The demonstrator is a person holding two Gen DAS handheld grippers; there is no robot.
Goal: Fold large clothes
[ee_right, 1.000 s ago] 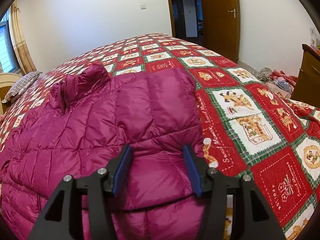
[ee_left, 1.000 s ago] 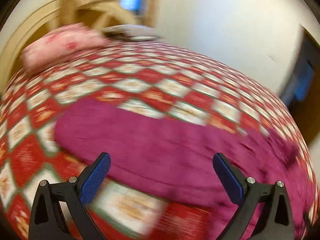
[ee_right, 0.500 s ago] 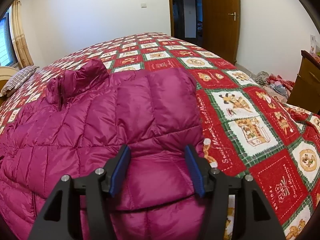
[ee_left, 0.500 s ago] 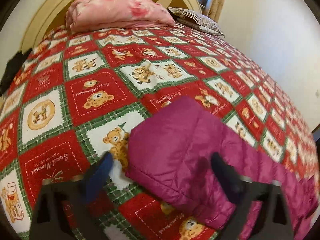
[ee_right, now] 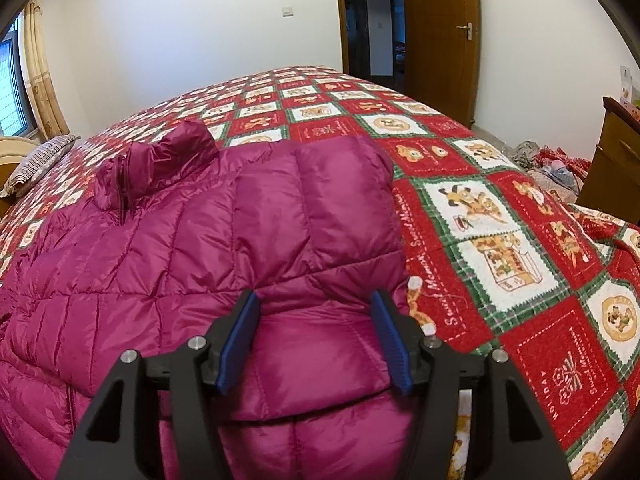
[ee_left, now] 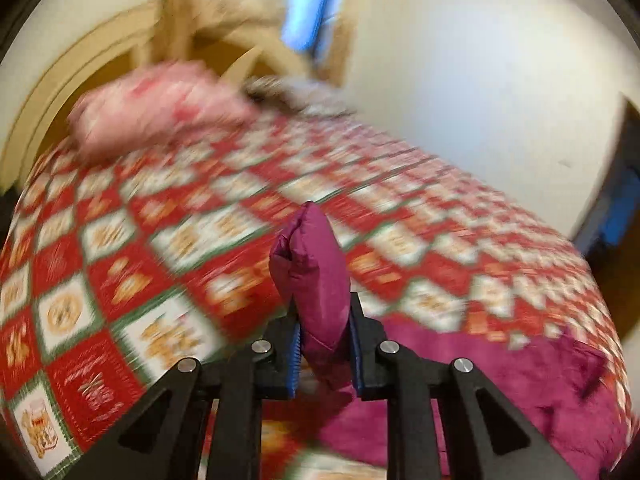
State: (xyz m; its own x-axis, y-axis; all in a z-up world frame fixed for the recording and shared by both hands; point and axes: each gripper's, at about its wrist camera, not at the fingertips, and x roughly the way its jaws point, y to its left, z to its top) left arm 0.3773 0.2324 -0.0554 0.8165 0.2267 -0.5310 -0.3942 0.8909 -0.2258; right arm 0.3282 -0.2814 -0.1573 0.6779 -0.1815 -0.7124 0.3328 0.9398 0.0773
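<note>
A magenta puffer jacket lies spread on the bed, collar at the far left and one sleeve folded across its front. My right gripper hovers open just over that folded part, with fabric below its blue pads, not pinched. In the blurred left wrist view, my left gripper has its jaws closing on a puffy end of the jacket, which sticks up between the pads, lifted off the quilt. The remaining jacket body trails to the lower right.
The bed wears a red, white and green checked quilt. A pink pillow and a wooden headboard are at its head, with a striped pillow. A wooden cabinet, floor clutter and a door stand to the right.
My left gripper went from wide open to pinching the jacket's end and has raised it, and its view swung up toward the headboard. The right gripper stayed in place.
</note>
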